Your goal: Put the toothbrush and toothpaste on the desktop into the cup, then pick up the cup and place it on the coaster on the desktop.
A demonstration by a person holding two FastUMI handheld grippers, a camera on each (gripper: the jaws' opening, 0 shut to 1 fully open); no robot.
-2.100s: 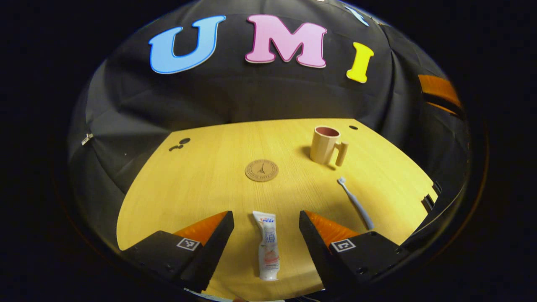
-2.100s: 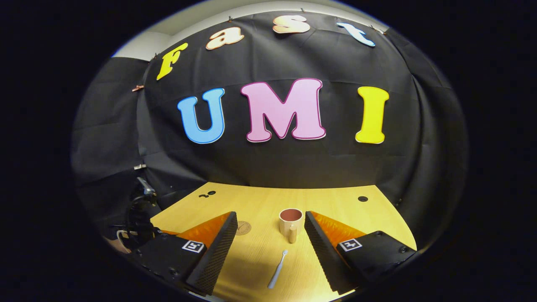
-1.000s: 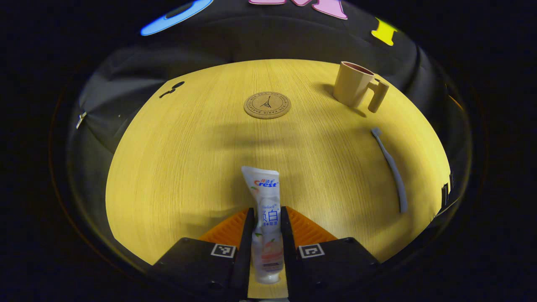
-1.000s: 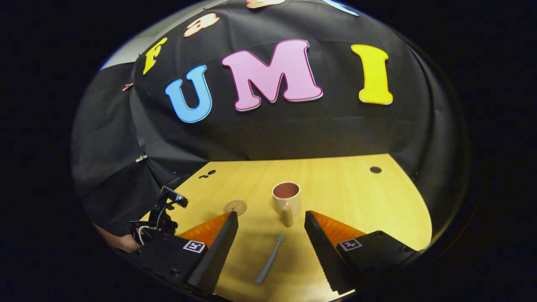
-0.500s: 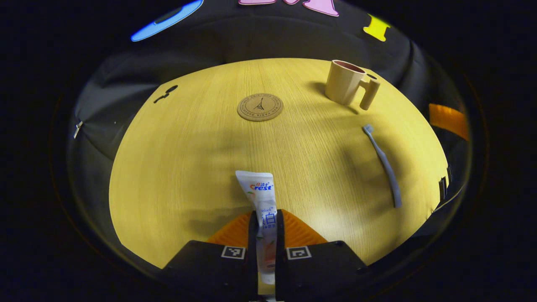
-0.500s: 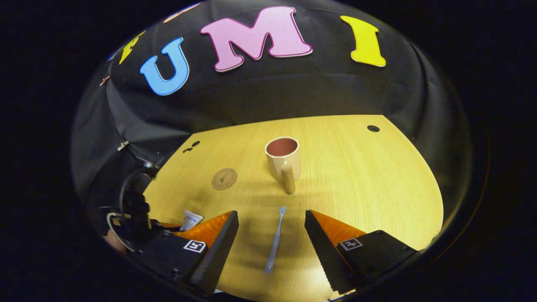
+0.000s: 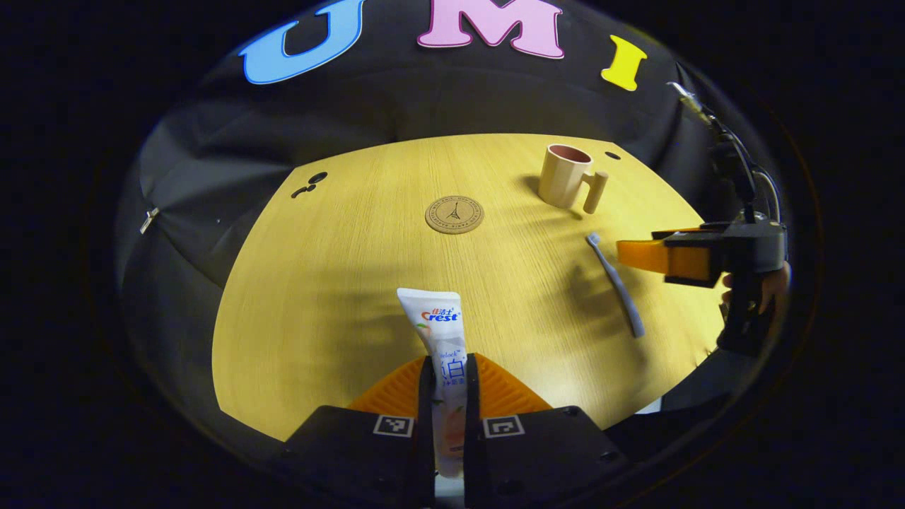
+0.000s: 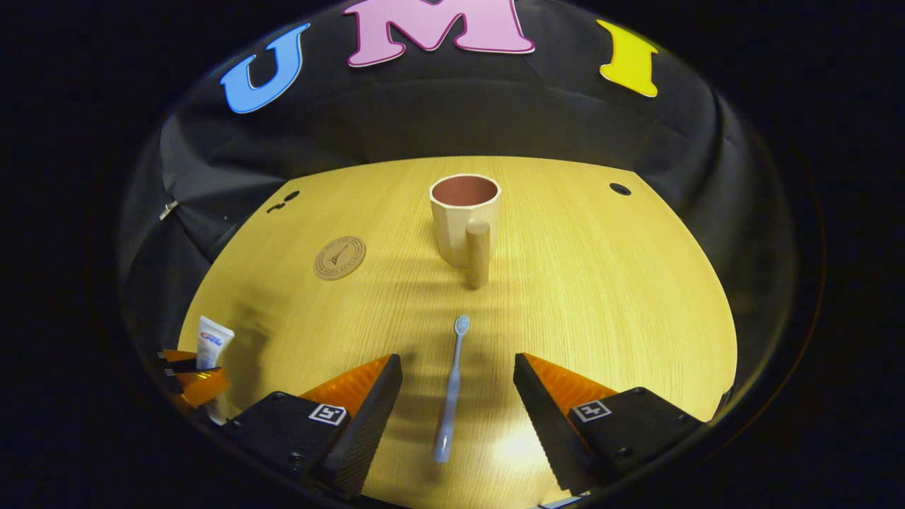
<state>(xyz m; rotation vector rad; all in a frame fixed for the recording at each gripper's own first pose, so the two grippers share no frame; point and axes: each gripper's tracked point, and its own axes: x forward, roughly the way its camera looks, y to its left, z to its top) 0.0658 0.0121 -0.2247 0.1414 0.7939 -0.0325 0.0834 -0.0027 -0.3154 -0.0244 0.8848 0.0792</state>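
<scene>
While my left gripper (image 7: 446, 373) pinches the soft, light toothpaste (image 7: 440, 332) mid-tube, my right gripper (image 8: 457, 373) hangs agape astride the thin, stiff toothbrush (image 8: 451, 382), best taken mid-handle.

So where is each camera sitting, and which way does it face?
Left gripper view: rides the left gripper, shut on the toothpaste, facing the coaster and cup.
Right gripper view: rides the open right gripper, over the toothbrush, facing the cup.
Both share the desktop, cup, coaster, toothbrush and toothpaste.
</scene>
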